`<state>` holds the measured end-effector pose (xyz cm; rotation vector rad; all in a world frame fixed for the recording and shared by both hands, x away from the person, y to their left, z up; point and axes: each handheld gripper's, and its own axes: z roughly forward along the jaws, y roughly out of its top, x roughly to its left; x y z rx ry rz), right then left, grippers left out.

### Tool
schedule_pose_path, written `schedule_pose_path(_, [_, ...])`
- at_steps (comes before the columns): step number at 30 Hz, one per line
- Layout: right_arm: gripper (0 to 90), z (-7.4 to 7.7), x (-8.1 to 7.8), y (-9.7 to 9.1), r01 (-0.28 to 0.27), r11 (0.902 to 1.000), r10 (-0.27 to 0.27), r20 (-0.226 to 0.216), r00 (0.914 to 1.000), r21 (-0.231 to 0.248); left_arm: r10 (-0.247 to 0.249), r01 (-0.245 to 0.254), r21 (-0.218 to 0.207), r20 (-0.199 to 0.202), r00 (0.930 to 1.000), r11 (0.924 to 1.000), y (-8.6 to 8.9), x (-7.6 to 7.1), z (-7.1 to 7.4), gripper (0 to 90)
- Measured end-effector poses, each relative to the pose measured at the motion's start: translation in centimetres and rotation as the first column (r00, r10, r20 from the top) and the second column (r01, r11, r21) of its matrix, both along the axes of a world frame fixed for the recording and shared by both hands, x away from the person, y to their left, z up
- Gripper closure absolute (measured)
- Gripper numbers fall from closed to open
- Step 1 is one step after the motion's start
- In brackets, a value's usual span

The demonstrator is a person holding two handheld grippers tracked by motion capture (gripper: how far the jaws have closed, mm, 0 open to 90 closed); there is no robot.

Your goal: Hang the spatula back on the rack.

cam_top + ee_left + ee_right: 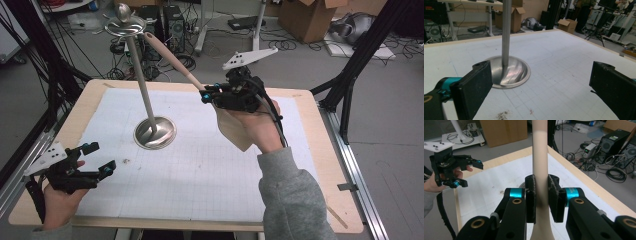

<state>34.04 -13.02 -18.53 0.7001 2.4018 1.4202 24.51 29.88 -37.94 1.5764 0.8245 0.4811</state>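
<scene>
The right gripper (541,198) is clamped on the thin handle of a spatula (172,60). The spatula is up in the air, its tip by the top dish (125,26) of a metal stand (154,132). It looks light, stiff and smooth, so a firm hold is best. The left gripper (97,159) has its jaws apart and holds nothing.
</scene>
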Motion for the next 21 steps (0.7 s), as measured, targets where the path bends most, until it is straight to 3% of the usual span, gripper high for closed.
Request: schedule_pose_path(21, [78.7, -1.6, 1.0, 1.6, -0.007, 0.9998, 0.007, -0.027, 0.9996, -0.021, 0.004, -0.004, -0.002, -0.002, 1.0, 1.0, 0.2, -0.1, 0.0, 5.2])
